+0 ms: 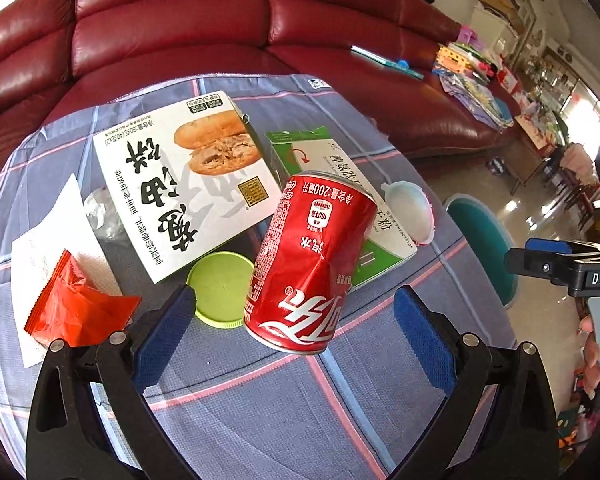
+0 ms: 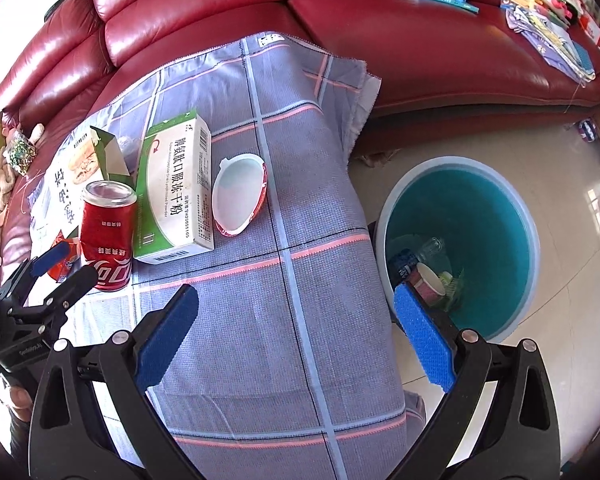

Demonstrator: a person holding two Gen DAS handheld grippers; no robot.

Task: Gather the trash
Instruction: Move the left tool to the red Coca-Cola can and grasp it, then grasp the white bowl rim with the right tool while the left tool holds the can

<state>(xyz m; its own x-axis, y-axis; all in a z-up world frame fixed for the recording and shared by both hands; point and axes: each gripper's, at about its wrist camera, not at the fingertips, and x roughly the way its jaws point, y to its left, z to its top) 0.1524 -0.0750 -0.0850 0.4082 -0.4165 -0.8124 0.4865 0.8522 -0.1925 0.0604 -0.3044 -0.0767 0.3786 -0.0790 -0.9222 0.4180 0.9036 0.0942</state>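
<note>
I read Coca-Cola's white script in Chinese on the red can (image 1: 308, 264), with "200" and "180" printed near its far end. The green-and-white medicine box (image 2: 176, 196) carried large black Chinese characters and the code "H20055105". The white pastry box (image 1: 188, 184) bore big Chinese brushwork. "DAS" stood on my right gripper's (image 1: 572, 268) black body.

One red can (image 1: 304, 264), two cartons (image 1: 188, 184) (image 2: 178, 188), one green lid (image 1: 220, 289), one red wrapper (image 1: 76, 304), one bin (image 2: 460, 248).

right tool (image 2: 296, 332) open, empty | can (image 2: 107, 236) upright | bin (image 2: 460, 248) beside table
</note>
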